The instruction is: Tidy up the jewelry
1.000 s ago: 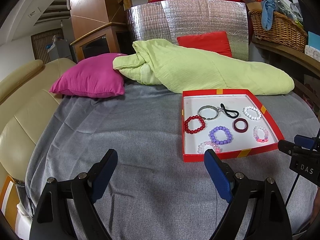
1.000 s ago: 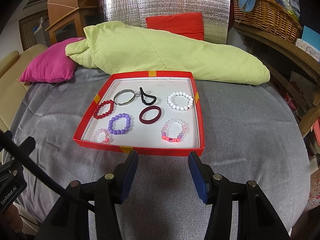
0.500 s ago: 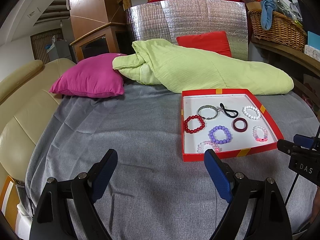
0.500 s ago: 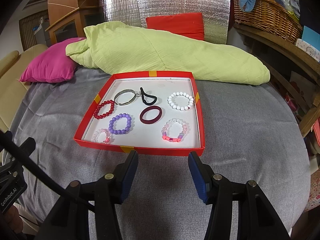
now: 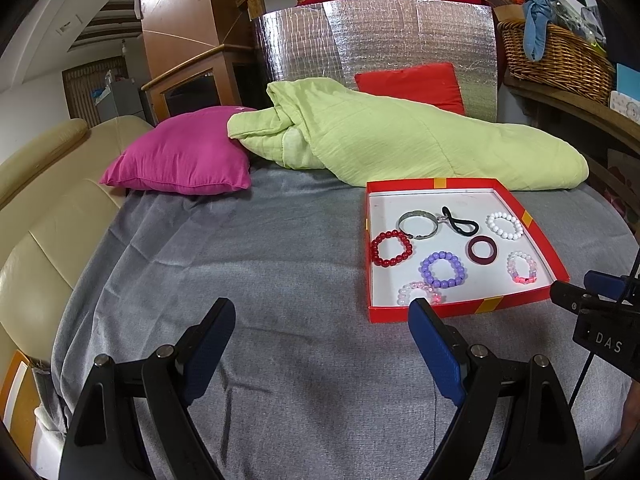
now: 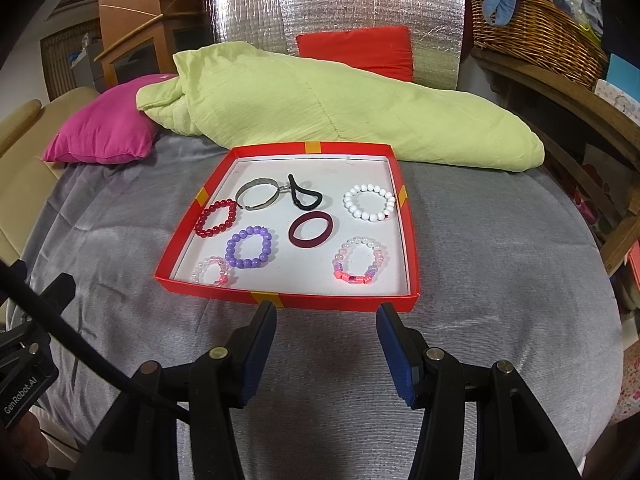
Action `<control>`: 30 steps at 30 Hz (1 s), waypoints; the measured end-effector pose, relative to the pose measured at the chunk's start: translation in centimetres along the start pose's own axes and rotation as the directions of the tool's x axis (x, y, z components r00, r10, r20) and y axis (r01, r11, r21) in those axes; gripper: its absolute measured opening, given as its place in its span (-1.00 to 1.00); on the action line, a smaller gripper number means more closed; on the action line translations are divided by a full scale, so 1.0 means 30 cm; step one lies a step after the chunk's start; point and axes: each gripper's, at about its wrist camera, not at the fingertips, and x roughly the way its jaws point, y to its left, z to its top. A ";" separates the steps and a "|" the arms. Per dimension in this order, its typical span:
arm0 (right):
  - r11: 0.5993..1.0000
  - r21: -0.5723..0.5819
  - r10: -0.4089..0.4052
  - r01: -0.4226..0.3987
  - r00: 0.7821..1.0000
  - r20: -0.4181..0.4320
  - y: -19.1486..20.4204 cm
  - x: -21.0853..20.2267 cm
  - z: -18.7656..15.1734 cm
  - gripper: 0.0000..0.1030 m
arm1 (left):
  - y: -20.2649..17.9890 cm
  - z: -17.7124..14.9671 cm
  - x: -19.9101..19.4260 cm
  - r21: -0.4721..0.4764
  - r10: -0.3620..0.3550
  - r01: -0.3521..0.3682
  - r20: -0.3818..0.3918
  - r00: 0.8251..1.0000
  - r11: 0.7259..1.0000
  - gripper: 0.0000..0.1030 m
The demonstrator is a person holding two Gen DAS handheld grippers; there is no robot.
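A red tray point(image 6: 332, 302) with a white floor lies on the grey cloth and holds several bracelets: silver bangle point(image 6: 257, 198), black loop point(image 6: 305, 198), white beads point(image 6: 369, 202), red beads point(image 6: 216, 218), purple beads point(image 6: 249, 247), maroon ring point(image 6: 311, 229), two pink-clear bead bracelets point(image 6: 359, 266) point(image 6: 211, 272). My right gripper point(image 6: 326, 320) is open and empty, just short of the tray's near edge. My left gripper point(image 5: 322, 320) is open and empty over bare cloth, left of the tray point(image 5: 460, 307).
A lime green quilt point(image 6: 320, 108) lies behind the tray, with a magenta pillow point(image 5: 180, 160) to its left and a red cushion point(image 6: 356, 50) behind. A wicker basket point(image 6: 536, 36) stands on a shelf at right. A beige sofa point(image 5: 36, 216) borders the left.
Both grippers have drifted very slightly; the tray sits a touch lower in the right wrist view. Nothing was picked up or released.
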 end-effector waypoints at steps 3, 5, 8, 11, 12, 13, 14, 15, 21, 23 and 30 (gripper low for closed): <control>1.000 -0.003 0.002 -0.002 1.000 0.000 0.014 -0.003 0.000 0.09 | 0.007 -0.002 0.000 -0.002 0.001 -0.001 0.000 1.000 1.000 0.72; 1.000 -0.006 0.005 -0.005 1.000 -0.001 0.025 -0.001 0.000 0.09 | 0.013 -0.003 0.000 -0.004 0.003 -0.003 0.000 1.000 1.000 0.72; 1.000 -0.010 0.006 -0.006 1.000 -0.002 0.031 0.003 0.001 0.09 | 0.022 -0.004 -0.001 -0.007 0.004 -0.004 0.001 1.000 1.000 0.72; 1.000 -0.010 0.008 -0.008 1.000 -0.002 0.030 0.004 0.000 0.09 | 0.027 -0.003 -0.002 -0.013 0.006 -0.006 0.001 1.000 1.000 0.72; 1.000 -0.010 0.008 -0.008 1.000 -0.002 0.031 0.004 0.000 0.09 | 0.027 -0.004 -0.002 -0.013 0.007 -0.007 0.001 1.000 1.000 0.72; 1.000 -0.010 0.008 -0.008 1.000 -0.002 0.030 0.004 0.000 0.09 | 0.027 -0.004 -0.003 -0.012 0.008 -0.008 0.001 1.000 1.000 0.72; 1.000 -0.010 0.007 -0.007 1.000 -0.002 0.029 0.004 0.000 0.09 | 0.026 -0.004 -0.003 -0.012 0.009 -0.009 0.002 1.000 1.000 0.72; 1.000 -0.011 0.007 -0.007 1.000 -0.002 0.029 0.004 0.000 0.09 | 0.027 -0.004 -0.004 -0.013 0.009 -0.009 0.002 1.000 1.000 0.72; 1.000 -0.009 0.007 -0.007 1.000 -0.001 0.035 0.004 0.001 0.09 | 0.028 -0.003 -0.005 -0.016 0.012 -0.012 0.002 1.000 1.000 0.72; 1.000 -0.010 0.008 -0.008 1.000 0.000 0.035 0.004 0.001 0.09 | 0.030 -0.003 -0.005 -0.016 0.011 -0.011 0.001 1.000 1.000 0.72; 1.000 -0.010 0.008 -0.008 1.000 0.000 0.038 0.005 0.000 0.09 | 0.030 -0.004 -0.005 -0.016 0.012 -0.012 0.001 1.000 1.000 0.72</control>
